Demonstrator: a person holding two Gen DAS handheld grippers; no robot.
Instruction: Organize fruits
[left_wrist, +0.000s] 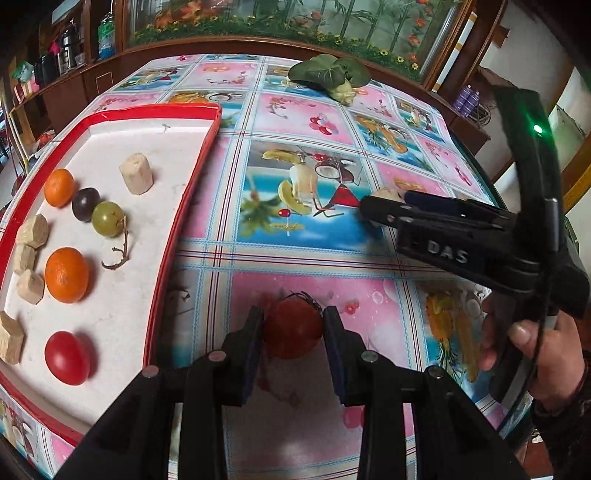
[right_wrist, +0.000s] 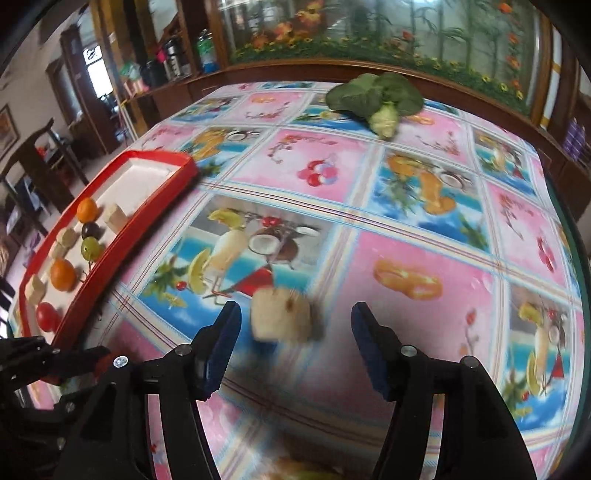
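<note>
Left tool (left_wrist: 293, 326) pinches a tomato (left_wrist: 291, 328) at lower centre, bound for the tray (left_wrist: 192, 177); right tool (right_wrist: 295, 328) is spread around a pale chunk (right_wrist: 280, 319).

Dark wooden cabinet (right_wrist: 258, 70) – floral glass panels (left_wrist: 295, 18) – shelves of bottles

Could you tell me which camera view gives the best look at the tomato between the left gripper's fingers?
The left wrist view: the tomato sits centred and close between the left gripper fingers. The right wrist view shows only a red sliver of it behind the left gripper, at the lower left edge.
</note>
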